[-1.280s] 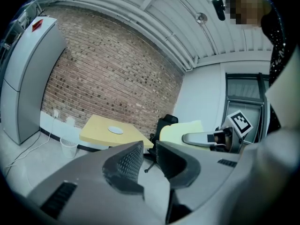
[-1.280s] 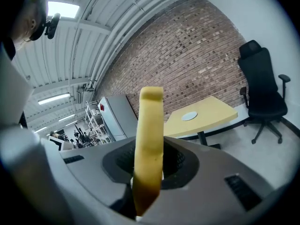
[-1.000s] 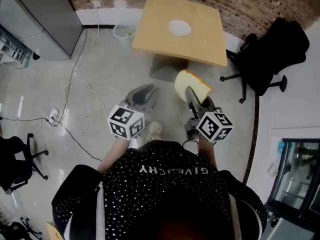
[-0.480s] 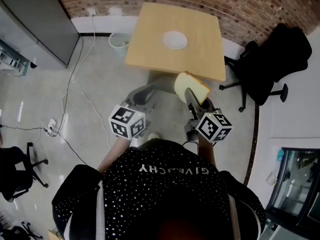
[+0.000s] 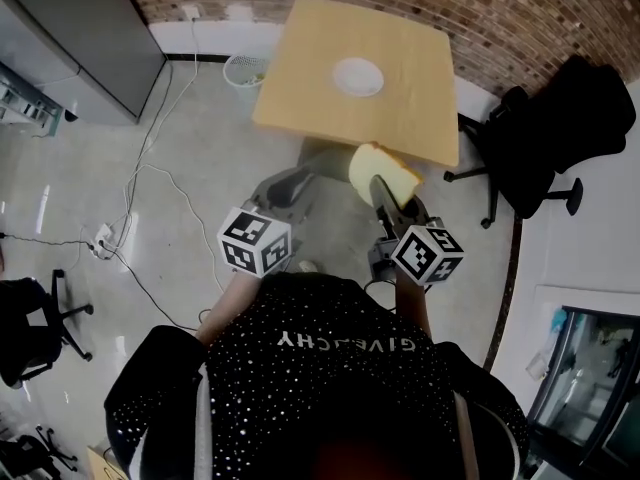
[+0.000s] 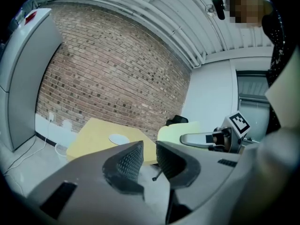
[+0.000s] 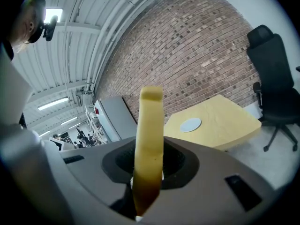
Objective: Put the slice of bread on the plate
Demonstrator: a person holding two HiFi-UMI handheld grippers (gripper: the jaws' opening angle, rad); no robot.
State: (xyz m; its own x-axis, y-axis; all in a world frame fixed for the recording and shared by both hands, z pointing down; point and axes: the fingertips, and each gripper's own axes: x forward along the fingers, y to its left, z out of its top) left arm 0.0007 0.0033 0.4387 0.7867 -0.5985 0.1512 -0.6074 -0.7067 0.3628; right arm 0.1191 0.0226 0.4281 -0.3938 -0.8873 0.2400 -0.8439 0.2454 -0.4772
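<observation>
Now faces the surface (image 5: 300,88), tan and square, at twelve o'clock in the head view and some way off, so no set-down looks possible yet; reads as the approach step. Keeps the left claw (image 6: 149,156) at nine o'clock of the right claw (image 5: 385,200), jaws a narrow gap apart with nothing between them, likely idle because one grip is enough for so light a load. Holds the right claw nearly level and pointed toward the surface, jaws closed on the lower end of the slice of bread (image 5: 385,171), probably to keep it from slipping out on the way. Carries that slice upright on its edge, rising well past the jaw tips, pale with a browner patch at the gripped end, in the air just short of the surface's near edge. Aims, by the look of it, at the plate (image 5: 358,76), white and bare, at eleven o'clock of the slice, near the middle of the surface.

Against the frame of a second ago: shows the surface and plate drawn nearer, closing the gap between its near edge and the slice. Keeps the same pinch and the same upright slice.
</observation>
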